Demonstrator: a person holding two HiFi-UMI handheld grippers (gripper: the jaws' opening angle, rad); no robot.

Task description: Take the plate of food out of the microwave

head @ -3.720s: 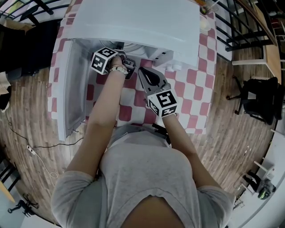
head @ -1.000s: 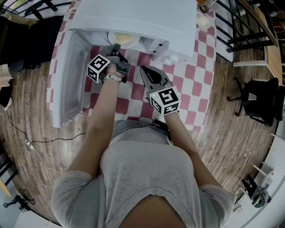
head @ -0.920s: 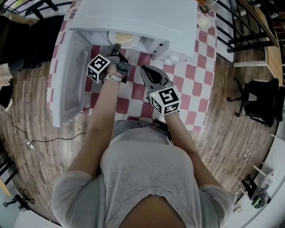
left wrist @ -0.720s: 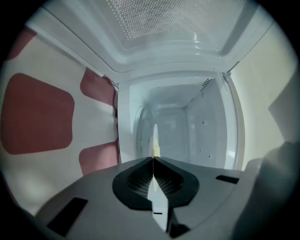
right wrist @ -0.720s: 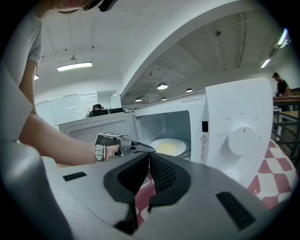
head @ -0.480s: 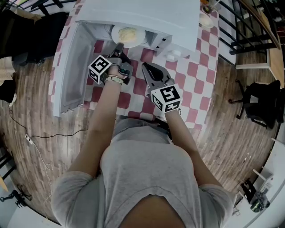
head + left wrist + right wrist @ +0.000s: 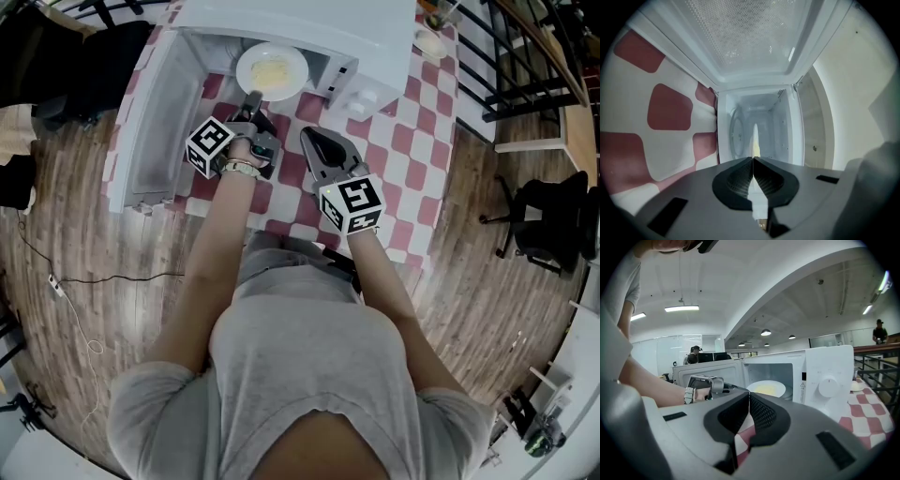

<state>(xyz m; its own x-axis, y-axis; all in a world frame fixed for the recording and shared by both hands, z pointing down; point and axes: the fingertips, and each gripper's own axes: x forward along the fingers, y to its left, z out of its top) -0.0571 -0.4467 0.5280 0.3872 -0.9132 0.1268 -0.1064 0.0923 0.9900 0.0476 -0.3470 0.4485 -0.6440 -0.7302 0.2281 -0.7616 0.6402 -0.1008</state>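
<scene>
A white plate (image 7: 272,70) with pale yellow food sits at the mouth of the white microwave (image 7: 375,37), partly out past the front opening. My left gripper (image 7: 251,97) is shut on the plate's near rim. In the left gripper view the plate (image 7: 754,140) shows edge-on as a thin white sliver, clamped where the left gripper (image 7: 753,159) closes, with the empty cavity (image 7: 764,117) behind. My right gripper (image 7: 313,141) hovers shut over the tablecloth to the right, with nothing in it. From the right gripper (image 7: 749,394) I see the plate (image 7: 766,388) in the opening.
The microwave door (image 7: 155,112) hangs open to the left, beside my left arm. The table (image 7: 417,141) has a red and white checked cloth. Small dishes (image 7: 433,42) stand at its far right corner. A black chair (image 7: 553,216) stands on the wooden floor to the right.
My left gripper, earlier reaching into the cavity, has drawn back toward me with the plate, which now shows at the microwave's mouth. The right gripper has stayed about where it was.
</scene>
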